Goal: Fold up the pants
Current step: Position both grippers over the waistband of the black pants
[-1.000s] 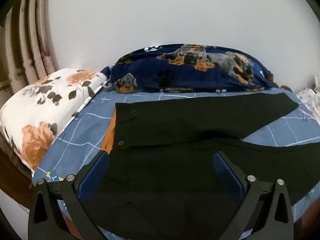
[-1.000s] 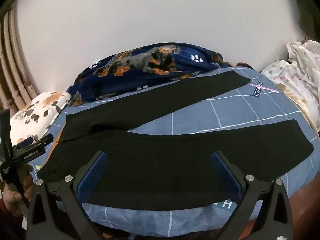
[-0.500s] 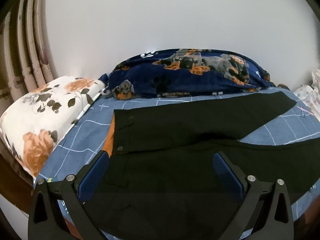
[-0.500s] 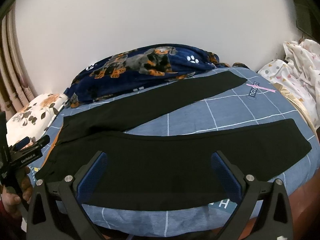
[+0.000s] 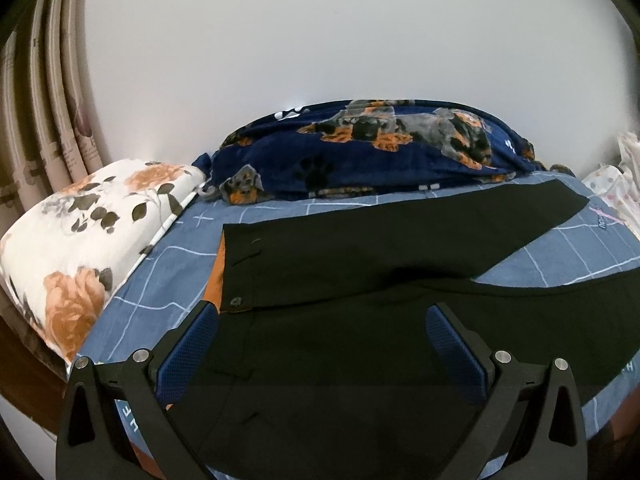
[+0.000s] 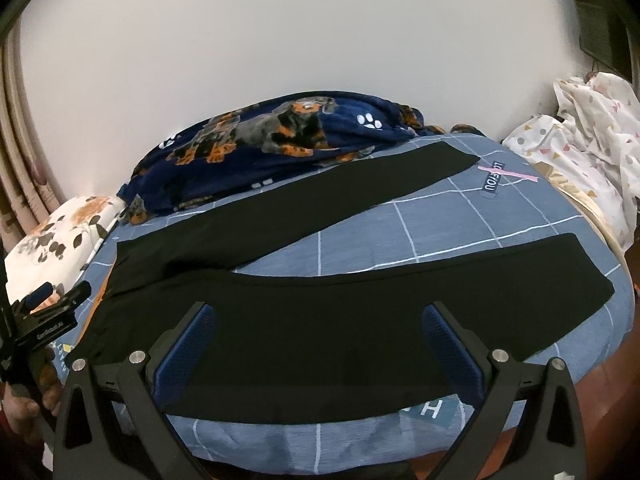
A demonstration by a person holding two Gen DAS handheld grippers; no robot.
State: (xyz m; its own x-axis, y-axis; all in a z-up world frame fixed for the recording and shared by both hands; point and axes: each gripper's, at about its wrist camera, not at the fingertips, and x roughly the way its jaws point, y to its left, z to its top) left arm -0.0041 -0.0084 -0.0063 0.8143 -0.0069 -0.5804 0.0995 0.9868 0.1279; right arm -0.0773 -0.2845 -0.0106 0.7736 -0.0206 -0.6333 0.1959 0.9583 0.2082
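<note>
Black pants [image 6: 304, 312] lie spread flat on the blue checked bed sheet [image 6: 440, 232], waist to the left and the two legs splayed apart to the right. In the left wrist view the pants [image 5: 344, 280] show their waistband, with a button, at the left. My left gripper [image 5: 322, 312] is open and empty, above the waist part near the bed's front edge. My right gripper [image 6: 318, 312] is open and empty, above the middle of the near leg. The left gripper also shows at the far left of the right wrist view [image 6: 48, 308], held in a hand.
A dark blue dog-print blanket [image 5: 360, 148] lies bunched along the wall behind the pants. A white floral pillow [image 5: 80, 240] sits at the left. Pale patterned bedding [image 6: 592, 140] is heaped at the right. Curtains [image 5: 36, 100] hang at the far left.
Both grippers have drawn back and tilted up a little, so the bed sits lower in both views. The pants have not moved. Both grippers stay open.
</note>
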